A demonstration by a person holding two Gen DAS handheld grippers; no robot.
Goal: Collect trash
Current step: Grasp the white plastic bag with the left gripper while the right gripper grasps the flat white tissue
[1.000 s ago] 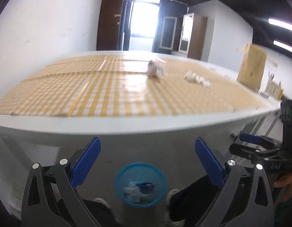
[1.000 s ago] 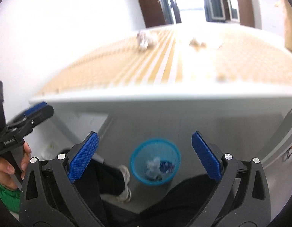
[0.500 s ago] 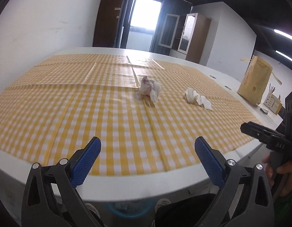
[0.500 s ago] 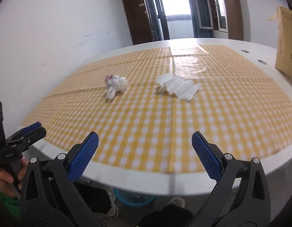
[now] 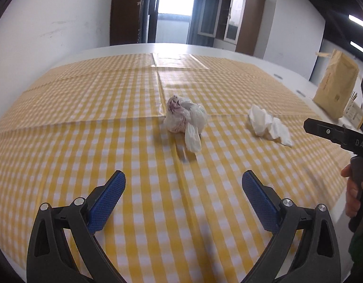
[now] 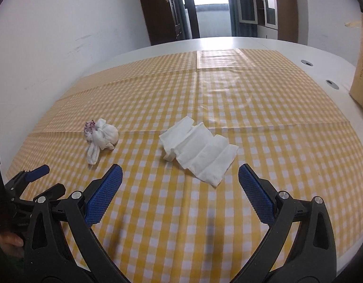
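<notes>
Left gripper (image 5: 183, 187): fingers (image 5: 107, 198) spread wide, holding nothing, hovering over the worktop (image 5: 124, 49). Right gripper (image 6: 180, 180): fingers (image 6: 103, 194) likewise spread and empty.

Edges and room: a white worktop with rounded edges, covered across most of its surface by a checked cloth (image 5: 87, 118). Bare white margin shows beyond the cloth at the far end and to the right of the right fingers. Open cloth lies between both pairs of fingers and the trash ahead.

Trash: a knotted plastic bag (image 5: 185, 122) sits straight ahead of the left fingers, well apart from the tips. A crumpled paper tissue (image 6: 197, 149) lies just ahead of the right fingers, between them and slightly toward the right one. The two items lie near each other, not touching.

Materials: cloth is glossy, yellow-and-white gingham, creased along fold lines. The bag is thin, whitish, bunched into a ball with a loose tail and a pink-speckled knot. The tissue is white, pleated, partly unfolded. Finger pads are blue with a fine grid texture on black frames.

A brown paper sack (image 5: 335, 89) stands upright at the far right edge. Writing: "DAS" readable on the right gripper's body, seen in the left wrist view; print on the sack is illegible.
</notes>
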